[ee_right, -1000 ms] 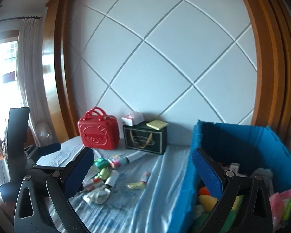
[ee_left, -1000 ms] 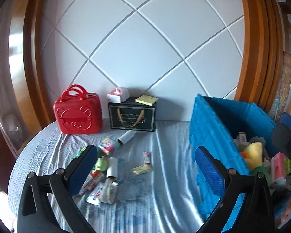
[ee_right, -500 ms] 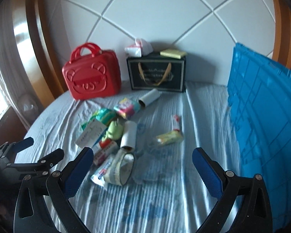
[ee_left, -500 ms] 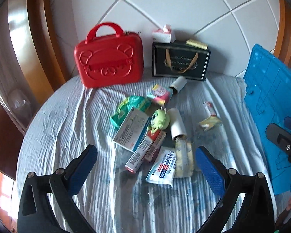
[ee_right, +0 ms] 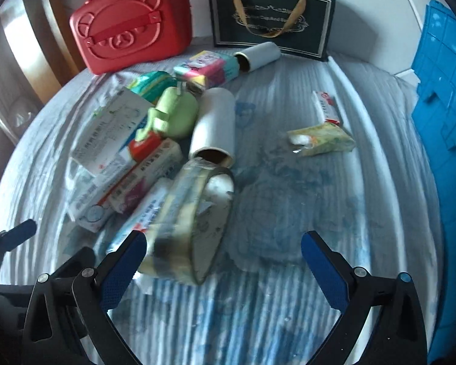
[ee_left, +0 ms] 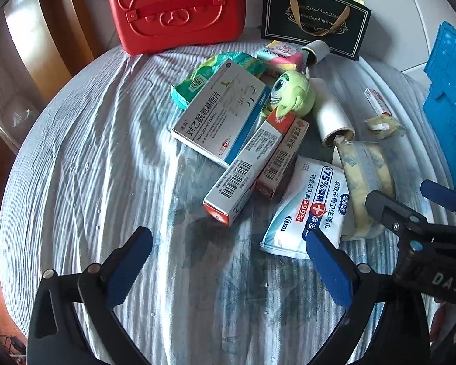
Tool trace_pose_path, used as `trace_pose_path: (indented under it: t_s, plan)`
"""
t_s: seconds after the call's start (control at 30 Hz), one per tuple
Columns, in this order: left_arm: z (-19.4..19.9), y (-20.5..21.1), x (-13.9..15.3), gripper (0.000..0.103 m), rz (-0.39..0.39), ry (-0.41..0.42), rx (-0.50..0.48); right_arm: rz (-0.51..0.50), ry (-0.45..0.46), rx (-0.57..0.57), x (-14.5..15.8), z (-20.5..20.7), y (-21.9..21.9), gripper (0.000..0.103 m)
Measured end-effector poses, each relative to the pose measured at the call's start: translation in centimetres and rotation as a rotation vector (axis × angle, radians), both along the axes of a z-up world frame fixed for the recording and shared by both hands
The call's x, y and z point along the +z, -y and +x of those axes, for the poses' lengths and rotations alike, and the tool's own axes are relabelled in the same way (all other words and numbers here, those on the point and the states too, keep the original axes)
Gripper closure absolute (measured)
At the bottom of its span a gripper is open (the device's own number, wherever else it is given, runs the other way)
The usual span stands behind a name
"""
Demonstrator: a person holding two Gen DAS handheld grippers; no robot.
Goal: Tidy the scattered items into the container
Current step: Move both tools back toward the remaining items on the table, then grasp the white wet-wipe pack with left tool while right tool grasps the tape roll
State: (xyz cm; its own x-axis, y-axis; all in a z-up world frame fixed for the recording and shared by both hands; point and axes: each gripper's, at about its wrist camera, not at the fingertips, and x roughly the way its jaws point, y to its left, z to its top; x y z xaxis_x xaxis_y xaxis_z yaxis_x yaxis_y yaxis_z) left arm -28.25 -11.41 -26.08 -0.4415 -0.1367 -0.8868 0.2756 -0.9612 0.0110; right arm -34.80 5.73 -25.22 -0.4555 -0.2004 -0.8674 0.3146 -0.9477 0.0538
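Two grippers hang spread and empty over the clutter, so the step in hand looks like choosing a pick

Left gripper (ee_left: 228, 261) has its jaws wide apart, nothing between them; just ahead of it lie three medicine cartons: one large paracetamol box (ee_left: 220, 114) and two slim boxes (ee_left: 252, 172), and by its right finger one alcohol wipes pack (ee_left: 310, 210). Right gripper (ee_right: 220, 263), likewise wide apart and empty, has one roll of tape (ee_right: 188, 222) just off its left finger, probably the next target: it would need to shift left and straddle the rim. Farther ahead: two white tubes (ee_right: 214, 121), one green plush monster (ee_left: 291, 92), one tissue pack (ee_right: 209, 68), one green packet (ee_left: 225, 65), one small box (ee_right: 326, 108), one crumpled wrapper (ee_right: 322, 140). One blue crate (ee_right: 447, 115) stands far right of both, well apart from the pile
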Motion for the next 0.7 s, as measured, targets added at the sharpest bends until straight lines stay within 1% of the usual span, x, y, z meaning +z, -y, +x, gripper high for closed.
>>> trace_pose_path:
  t_s: [0.07, 0.1, 0.2, 0.3, 0.4, 0.53, 0.57, 0.6, 0.63, 0.67, 0.7]
  plan:
    - [-0.4, -0.6, -0.3, 0.001, 0.010, 0.000, -0.016, -0.031, 0.002, -0.052, -0.1, -0.5, -2.3, 0.000]
    - [-0.5, -1.0, -0.3, 0.001, 0.016, -0.004, -0.027, -0.029, -0.003, -0.085, -0.1, -0.7, -3.5, 0.000]
    - [-1.1, -2.6, -0.5, 0.001, 0.040, -0.019, -0.064, 0.026, -0.009, -0.205, -0.2, -1.5, -8.0, 0.000]
    - [-1.7, -4.1, -1.0, 0.001, 0.060, -0.017, -0.098, 0.052, 0.014, -0.239, -0.6, -2.1, -10.8, 0.000]
    - [-2.3, -5.5, -1.8, 0.001, 0.066, -0.001, -0.131, 0.055, -0.001, -0.217, -0.4, -1.8, -11.6, 0.000]
    - [-2.8, -6.6, -3.8, 0.001, 0.057, 0.050, -0.161, 0.008, -0.021, -0.133, 0.2, -0.6, -10.8, 0.000]
    - [-2.9, -6.7, -4.4, 0.001, 0.045, 0.063, -0.161, -0.004, -0.019, -0.118, 0.1, -0.6, -10.3, 0.002]
    - [-3.1, -6.8, -4.9, 0.001, 0.022, 0.071, -0.155, -0.017, -0.015, -0.098, 0.1, -0.5, -9.9, 0.010]
    - [-3.2, -6.8, -5.2, 0.003, 0.000, 0.072, -0.150, -0.031, -0.015, -0.080, 0.1, -0.6, -9.6, 0.015]
    - [-3.2, -6.6, -5.4, 0.005, -0.001, 0.065, -0.147, -0.049, -0.015, -0.063, 0.1, -0.6, -9.2, 0.021]
    - [-3.2, -6.2, -5.3, 0.011, 0.015, 0.050, -0.139, -0.065, -0.009, -0.048, 0.2, -0.7, -9.0, 0.021]
